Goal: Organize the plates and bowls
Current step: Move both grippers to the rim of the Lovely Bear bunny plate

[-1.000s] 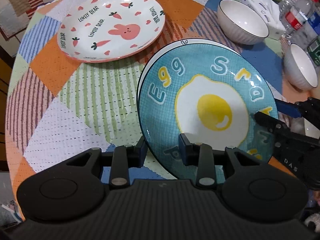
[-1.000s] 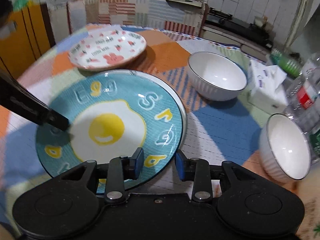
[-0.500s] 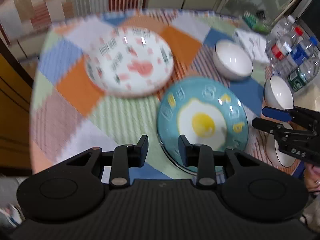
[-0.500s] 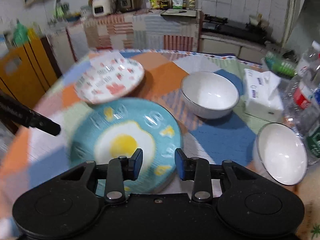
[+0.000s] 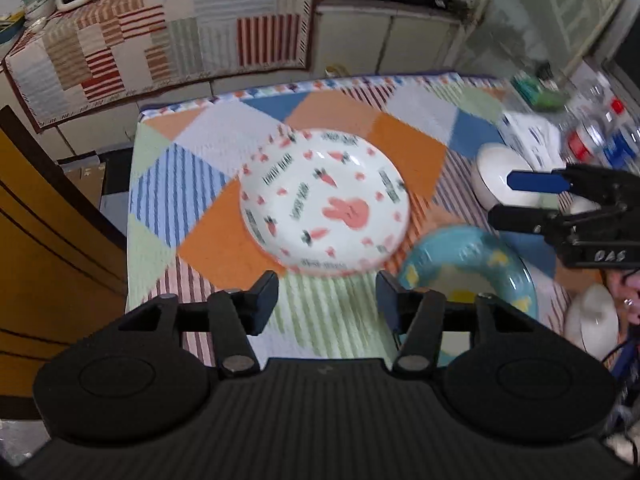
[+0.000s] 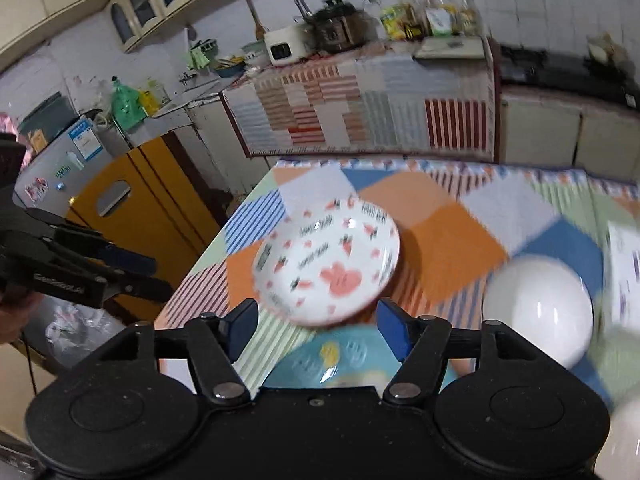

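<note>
Plates and bowls: status from each wrist view, working outward from the fingers.

Left gripper [image 5: 327, 300]: spread wide, empty, raised above the patchwork tablecloth [image 5: 192, 184]. Rabbit plate [image 5: 325, 201] dead ahead, just beyond the fingertips, centred on the gap between them. Egg plate [image 5: 468, 264] lower and to the right, partly hidden behind the right finger [image 5: 390, 304]. Farther right: one white bowl [image 5: 502, 182] behind the other gripper's fingers, a second white bowl [image 5: 592, 320] close to the frame edge, then bottles [image 5: 600, 140].

Right gripper [image 6: 316, 322]: likewise wide and empty, off the table. Rabbit plate [image 6: 327, 264] straight ahead, slightly above the fingertip line. Egg plate [image 6: 336, 360] directly beneath, mostly hidden by the gripper body. White bowl [image 6: 538, 312] off to the right, well clear of the fingers; sliver of another bowl [image 6: 624, 436] at lower right.

Judgement: rabbit plate round, so no preferred axis; any rim point usable. Left gripper better placed, being squarely lined up with the near rim. Likely next: forward and down onto that rim, then across to the right onto the egg plate. Heavy blur in both views; contact distances not readable.
</note>
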A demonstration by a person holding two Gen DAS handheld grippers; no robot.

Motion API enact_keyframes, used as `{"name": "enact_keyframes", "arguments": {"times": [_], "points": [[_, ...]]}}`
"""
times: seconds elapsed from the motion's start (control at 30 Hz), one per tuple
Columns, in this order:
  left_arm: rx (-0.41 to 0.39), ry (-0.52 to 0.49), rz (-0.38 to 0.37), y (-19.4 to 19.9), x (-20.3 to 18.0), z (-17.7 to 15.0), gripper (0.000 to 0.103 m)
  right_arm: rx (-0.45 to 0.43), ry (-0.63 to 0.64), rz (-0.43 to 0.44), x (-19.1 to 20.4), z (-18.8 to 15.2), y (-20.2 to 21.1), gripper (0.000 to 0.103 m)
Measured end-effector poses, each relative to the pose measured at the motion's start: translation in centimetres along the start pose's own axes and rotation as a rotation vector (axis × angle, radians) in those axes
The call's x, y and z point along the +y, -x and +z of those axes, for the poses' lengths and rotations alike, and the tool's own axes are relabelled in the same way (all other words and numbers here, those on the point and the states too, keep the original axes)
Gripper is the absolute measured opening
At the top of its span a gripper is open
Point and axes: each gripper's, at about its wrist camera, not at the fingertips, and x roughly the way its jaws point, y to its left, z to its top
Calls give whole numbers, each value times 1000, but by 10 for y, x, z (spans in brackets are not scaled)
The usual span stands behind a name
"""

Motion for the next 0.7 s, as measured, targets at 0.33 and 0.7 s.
{"name": "enact_keyframes", "arguments": {"times": [0.33, 0.7], "points": [[-73, 92, 7, -77, 39, 5, 60, 71, -89, -53, -46, 8, -92, 71], [-22, 272, -17, -143, 75, -4, 56, 111, -224, -74, -68, -5, -150, 62]]}}
